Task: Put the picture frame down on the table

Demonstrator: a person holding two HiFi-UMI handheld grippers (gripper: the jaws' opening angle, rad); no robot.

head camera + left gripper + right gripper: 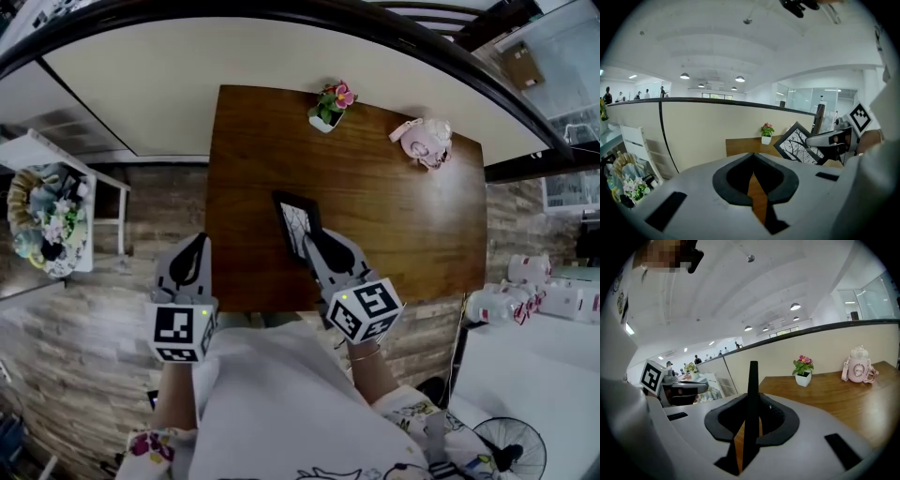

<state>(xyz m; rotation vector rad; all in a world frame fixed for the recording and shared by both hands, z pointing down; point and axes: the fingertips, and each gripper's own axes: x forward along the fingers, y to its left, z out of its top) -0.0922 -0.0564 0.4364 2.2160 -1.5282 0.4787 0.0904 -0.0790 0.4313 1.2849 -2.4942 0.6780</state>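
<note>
Right hand-held gripper (314,239), head view: its jaws are clamped on the near edge of the picture frame (296,225), which is held over the middle of the brown tabletop (412,225). I cannot tell from here whether the frame touches the wood. The left hand-held gripper (199,242) hangs at the near left edge of the tabletop, well apart from the frame. One potted plant (330,103) and one pink bottle (424,141) stand at the far edge.

Left gripper view: left hand-held gripper (753,168) has its jaws together with nothing between them. The picture frame (799,145) shows tilted on one corner, a branch print facing out, pinched at its side by the right hand-held gripper (825,139). The plant (766,132) stands behind it.

Right gripper view: right hand-held gripper (750,414) is closed on the picture frame (753,380), seen edge-on as a thin black upright strip. The plant (803,369) and bottle (858,364) stand on the tabletop (834,394).

Assessment: I judge the frame light, stiff and thin. Its moulding looks smooth, so it may pivot in a one-edge pinch. A glazed front would be fragile. The hold belongs on the moulding, not the face.

Count: one frame, two hand-held grippers, one plant, one bottle.
</note>
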